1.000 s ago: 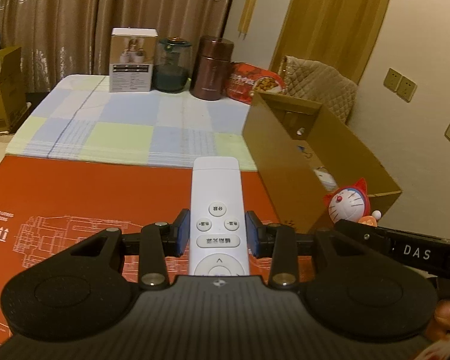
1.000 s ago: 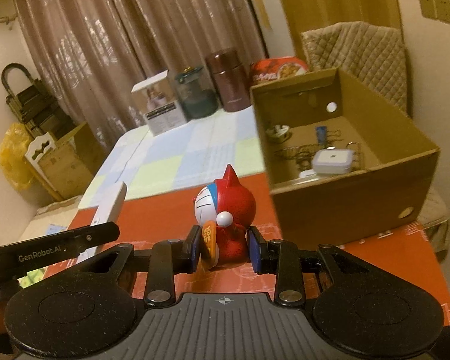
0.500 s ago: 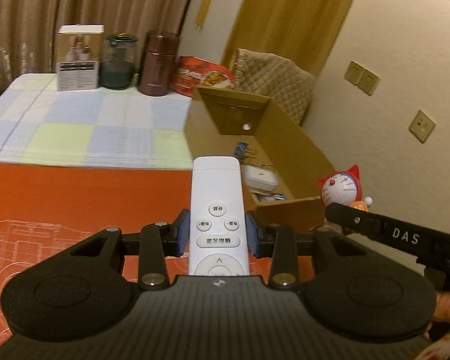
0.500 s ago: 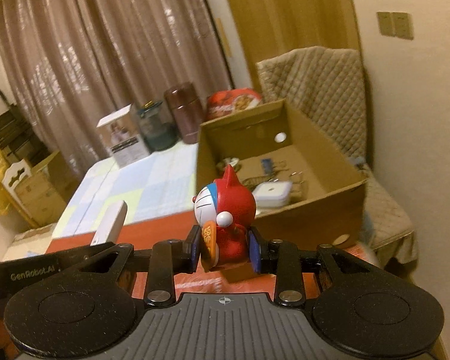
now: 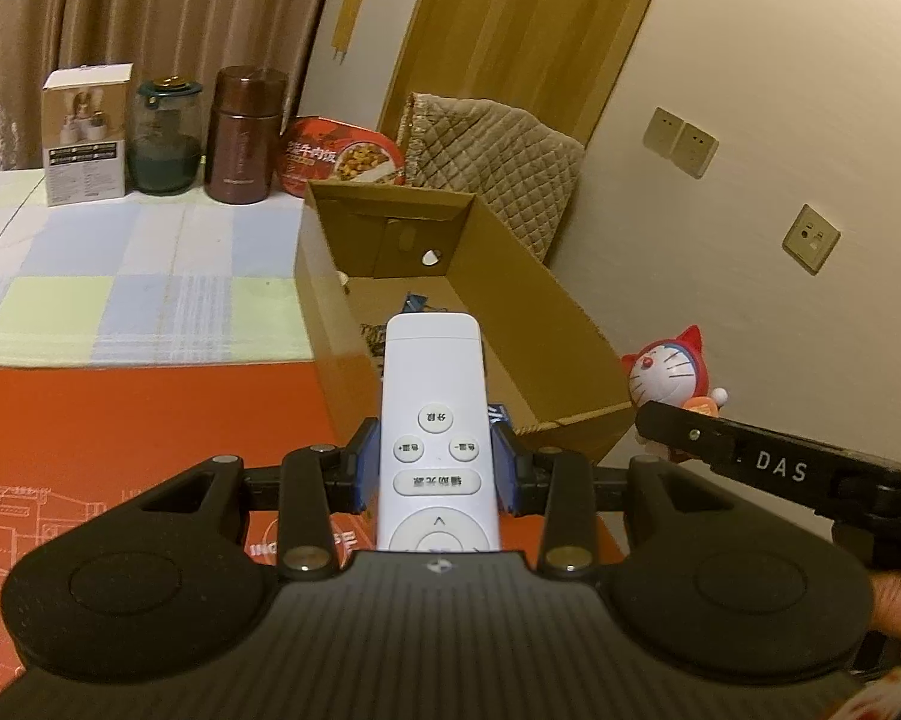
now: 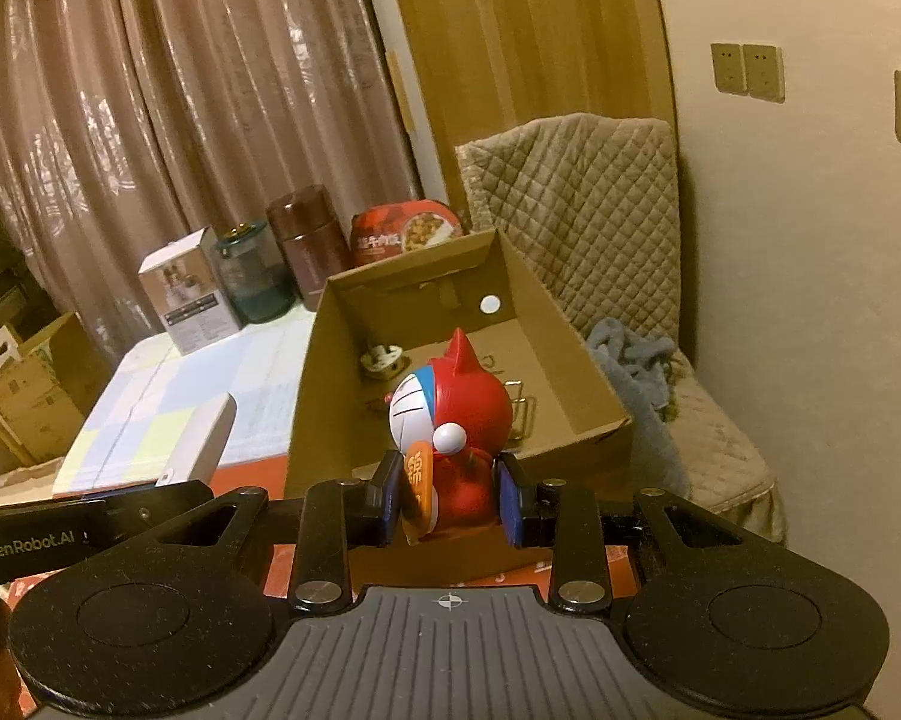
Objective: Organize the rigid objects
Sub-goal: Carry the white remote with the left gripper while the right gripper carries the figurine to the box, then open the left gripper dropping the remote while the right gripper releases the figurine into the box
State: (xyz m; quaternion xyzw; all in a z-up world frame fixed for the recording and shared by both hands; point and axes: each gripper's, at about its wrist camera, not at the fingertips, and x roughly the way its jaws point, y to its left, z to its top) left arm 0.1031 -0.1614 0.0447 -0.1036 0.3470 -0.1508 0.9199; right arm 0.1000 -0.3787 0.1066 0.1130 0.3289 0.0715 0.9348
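The left gripper is clamped on the lower half of a white remote, and the right gripper pinches a red cat figurine at its body. Both have swung round toward the open cardboard box within the last second: a moment ago the remote hung over the orange mat short of the box, and now its far end reaches over the box's near corner, while the figurine sits just above the near wall. That reads as both items arriving for a drop, with release the step left.

The remote's long axis runs straight out from the gripper, buttons up, tip toward the box's far wall. The figurine stands upright, its face turned toward the remote's side. Small items already lie on the box floor.
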